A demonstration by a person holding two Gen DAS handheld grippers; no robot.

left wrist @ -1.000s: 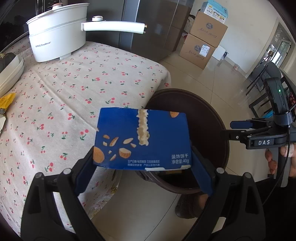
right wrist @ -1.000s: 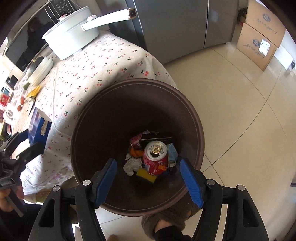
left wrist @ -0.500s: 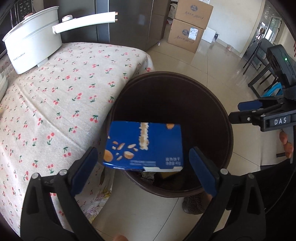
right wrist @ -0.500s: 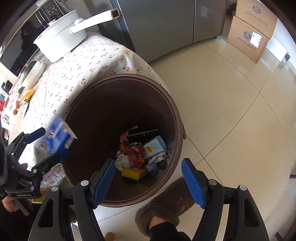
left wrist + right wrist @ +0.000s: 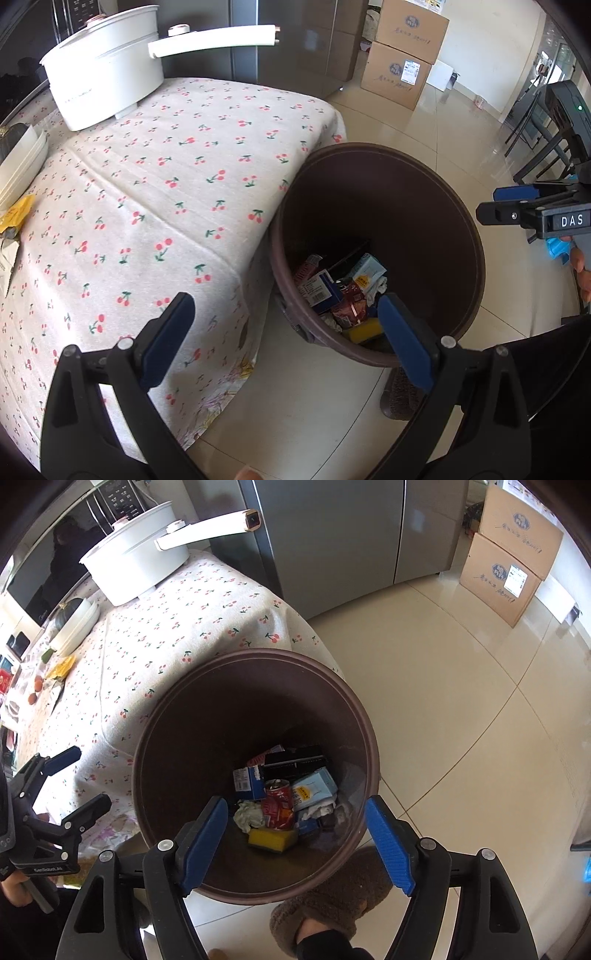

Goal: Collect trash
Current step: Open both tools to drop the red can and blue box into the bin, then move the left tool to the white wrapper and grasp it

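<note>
A brown trash bin [image 5: 476, 258] [image 5: 373, 760] stands on the floor against the table corner. At its bottom lie a blue biscuit box [image 5: 321, 291] [image 5: 249, 781], a red can [image 5: 279, 805], a yellow sponge [image 5: 271, 840] and other wrappers. My left gripper [image 5: 284, 301] [image 5: 90, 777] hangs open and empty over the table edge and the bin's near rim. My right gripper [image 5: 295, 800] [image 5: 517, 206] points down into the bin; its jaws are opening, with nothing held between them.
The table [image 5: 166, 184] has a cherry-print cloth, a white pot [image 5: 103, 85] with a long handle, and a yellow wrapper [image 5: 14, 214] at its left edge. Cardboard boxes [image 5: 399, 70] stand by the far wall. A slippered foot [image 5: 332, 904] is beside the bin.
The blue biscuit box has left my left gripper and dropped into the bin, where it now lies. The left jaws have spread wider. The right jaws have opened a little.
</note>
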